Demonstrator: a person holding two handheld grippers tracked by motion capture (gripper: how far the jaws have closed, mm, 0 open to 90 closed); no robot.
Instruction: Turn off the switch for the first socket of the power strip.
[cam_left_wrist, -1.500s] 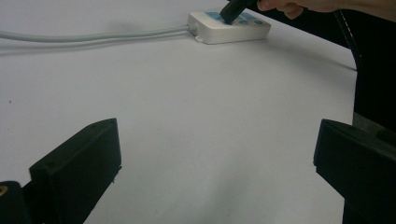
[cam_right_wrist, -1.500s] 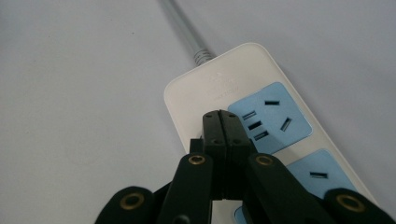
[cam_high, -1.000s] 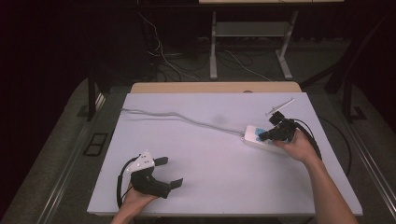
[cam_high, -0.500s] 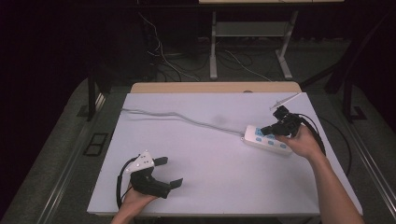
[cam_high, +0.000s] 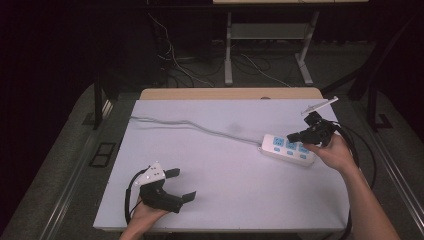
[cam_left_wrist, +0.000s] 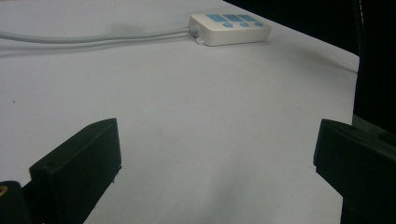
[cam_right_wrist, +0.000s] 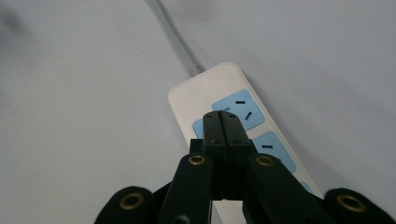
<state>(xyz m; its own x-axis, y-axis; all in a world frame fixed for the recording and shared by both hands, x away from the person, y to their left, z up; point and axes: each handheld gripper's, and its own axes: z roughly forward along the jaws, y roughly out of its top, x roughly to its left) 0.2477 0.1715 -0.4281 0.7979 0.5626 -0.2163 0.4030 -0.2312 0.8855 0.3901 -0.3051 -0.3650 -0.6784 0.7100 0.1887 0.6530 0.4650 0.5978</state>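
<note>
We have the white plastic power strip with pale blue socket faces (cam_high: 289, 148) lying flat near the right edge of the white table (cam_high: 220, 170), its long body slanting toward the near right corner. Its grey cable (cam_high: 190, 125) runs off across the top toward the far left corner.

Our right gripper (cam_high: 295, 136) has its jaws pressed fully together with nothing between them. In the right gripper view the closed tips (cam_right_wrist: 221, 122) hang over the socket face nearest the cable end of the strip (cam_right_wrist: 233, 116), and we cannot tell whether they touch it. Compared with a second ago, this gripper has lifted and drawn back a little toward the right edge: then its tips sat lower over the strip's cable end, now more of the blue faces show beside it. The strip itself lies slightly differently, swung a touch toward the near edge.

We read that as a press or nudge on the strip being finished and the tool coming away, so the strip looks placed for whatever comes next.

Our left gripper (cam_high: 181, 185) rests near the near left corner, where it was a second ago, jaws spread wide and empty; its own view looks across bare table to the strip (cam_left_wrist: 229, 28).
</note>
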